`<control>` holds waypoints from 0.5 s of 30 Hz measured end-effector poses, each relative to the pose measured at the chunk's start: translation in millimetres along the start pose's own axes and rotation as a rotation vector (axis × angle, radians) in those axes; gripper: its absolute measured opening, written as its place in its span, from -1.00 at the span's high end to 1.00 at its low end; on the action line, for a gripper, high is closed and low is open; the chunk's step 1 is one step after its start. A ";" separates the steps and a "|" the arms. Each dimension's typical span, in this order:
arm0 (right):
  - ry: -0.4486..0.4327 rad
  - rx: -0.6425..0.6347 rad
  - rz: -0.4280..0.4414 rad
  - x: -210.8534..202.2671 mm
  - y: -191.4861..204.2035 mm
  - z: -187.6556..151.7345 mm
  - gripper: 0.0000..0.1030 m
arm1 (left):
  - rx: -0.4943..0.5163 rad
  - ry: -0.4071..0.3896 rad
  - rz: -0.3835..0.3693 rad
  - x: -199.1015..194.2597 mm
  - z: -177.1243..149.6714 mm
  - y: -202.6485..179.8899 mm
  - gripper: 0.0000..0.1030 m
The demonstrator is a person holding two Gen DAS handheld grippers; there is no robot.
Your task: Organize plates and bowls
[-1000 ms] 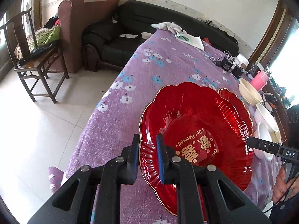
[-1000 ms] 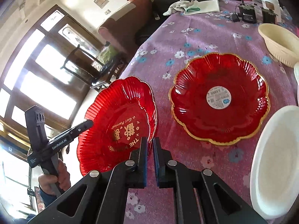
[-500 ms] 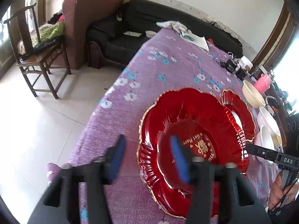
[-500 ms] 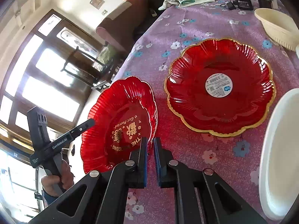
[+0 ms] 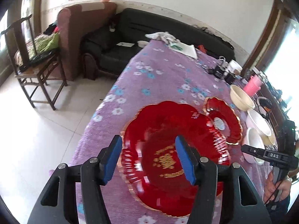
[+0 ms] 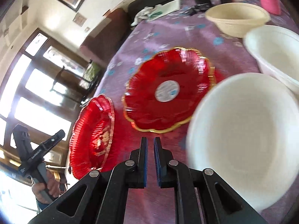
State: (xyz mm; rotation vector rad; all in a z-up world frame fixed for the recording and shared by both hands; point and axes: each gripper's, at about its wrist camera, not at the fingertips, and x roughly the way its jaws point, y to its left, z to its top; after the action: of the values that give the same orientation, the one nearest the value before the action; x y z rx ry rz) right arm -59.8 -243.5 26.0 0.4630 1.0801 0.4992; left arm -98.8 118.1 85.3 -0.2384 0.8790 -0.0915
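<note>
**Left gripper released red plate, right gripper nearly closed and empty**

Left wrist view: left gripper [image 5: 148, 157] in lower centre, its lower body cut off by the frame bottom. Jaws stand apart, having opened inside the last second; the blue pads [image 5: 112, 159] do not press on anything. Big red plate [image 5: 168, 149] lies on the purple flowered tablecloth [image 5: 158, 78] in the lower middle, motion-blurred, gold lettering in its centre unreadable, near rim partly hidden behind the right finger. Scalloped gold-edged rim, ribbed wall. Second red plate [image 5: 224, 119] just beyond at right of centre, partly covered by the first one's rim, white sticker in the middle. Cream bowl [image 5: 241, 99] and white bowls [image 5: 257, 123] at right edge, squeezed by the lens. Right gripper [image 5: 244, 149] pokes in at right edge, hand [image 5: 274, 188] cut off.

Right wrist view: whole frame smeared. Right gripper [image 6: 150, 145] bottom centre, jaws almost together, narrow gap, nothing between them. Lettered red plate [image 6: 91, 136] at left, seen edge-on and distorted. Sticker red plate [image 6: 168, 89] in centre, right side hidden by a large white bowl [image 6: 243, 134] filling lower right. Another white bowl [image 6: 276, 52] cut off at right edge, cream bowl [image 6: 237, 16] upper right. Left gripper [image 6: 62, 133] at lower left, backlit, opening hard to judge here
</note>
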 end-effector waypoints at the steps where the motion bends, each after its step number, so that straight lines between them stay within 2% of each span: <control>1: -0.008 0.011 -0.008 -4.2 -5.3 0.1 0.80 | 0.012 0.004 -0.009 0.8 1.6 -6.7 -0.16; 4: -0.022 0.036 0.015 -13.6 -16.7 -0.1 0.82 | 0.048 0.011 -0.025 2.6 4.9 -24.9 -0.17; 5: -0.031 0.035 -0.018 -17.7 -18.0 -0.5 0.82 | 0.059 0.014 -0.030 3.3 5.9 -30.6 -0.17; 6: -0.038 0.031 -0.014 -22.3 -19.5 -0.7 0.82 | 0.070 0.017 -0.038 4.1 7.2 -36.8 -0.17; 11: -0.061 0.016 0.070 -45.5 -19.1 4.2 0.82 | 0.126 0.050 -0.081 11.3 15.7 -68.7 -0.19; 15: -0.108 -0.019 0.047 -66.6 -13.4 10.2 0.82 | 0.190 0.091 -0.094 25.1 26.8 -100.4 -0.19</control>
State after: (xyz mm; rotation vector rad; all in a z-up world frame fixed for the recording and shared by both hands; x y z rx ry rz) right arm -73.9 -294.8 69.5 0.4935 0.9621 0.5198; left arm -60.2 20.8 107.3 -0.0978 0.9429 -0.2738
